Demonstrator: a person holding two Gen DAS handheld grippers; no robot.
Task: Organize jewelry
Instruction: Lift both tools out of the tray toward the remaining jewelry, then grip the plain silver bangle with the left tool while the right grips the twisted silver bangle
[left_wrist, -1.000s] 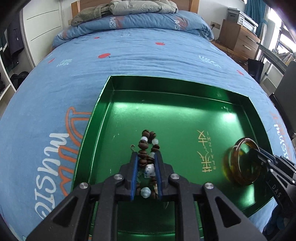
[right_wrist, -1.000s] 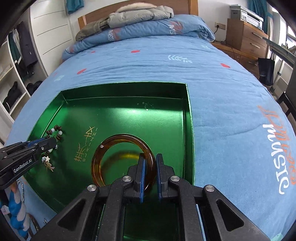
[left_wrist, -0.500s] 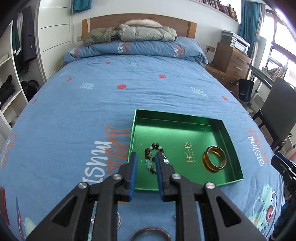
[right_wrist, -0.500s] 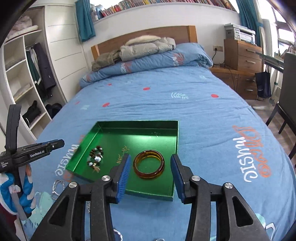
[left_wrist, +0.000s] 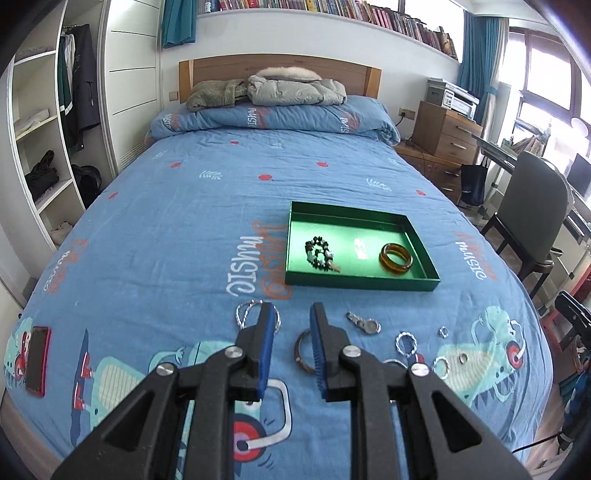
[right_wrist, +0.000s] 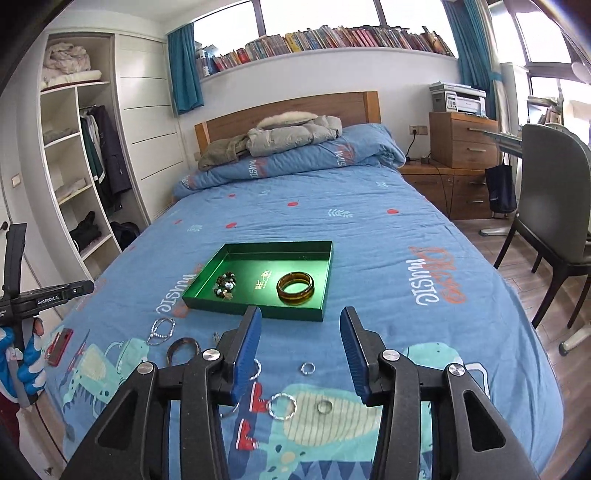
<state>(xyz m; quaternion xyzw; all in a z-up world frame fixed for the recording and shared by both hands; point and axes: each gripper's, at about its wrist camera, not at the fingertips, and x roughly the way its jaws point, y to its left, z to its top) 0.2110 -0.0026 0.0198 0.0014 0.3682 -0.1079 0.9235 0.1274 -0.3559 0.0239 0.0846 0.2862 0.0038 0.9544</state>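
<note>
Now that both grippers have been drawn back above the bed, the beads (left_wrist: 320, 254) and the bangle (left_wrist: 395, 259) are left lying well apart in the tray (left_wrist: 362, 284). The left gripper (left_wrist: 291, 334) is held moderately spread and empty, the right gripper (right_wrist: 301, 341) wide and empty. Two placements are judged complete; rings (right_wrist: 307, 368) and a dark bangle (left_wrist: 303, 350) remain to be collected.

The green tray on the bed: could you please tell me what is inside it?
Inside the tray lie a beaded bracelet on its left and an amber bangle on its right, apart, with gold lettering between. Nothing covers the floor.
</note>
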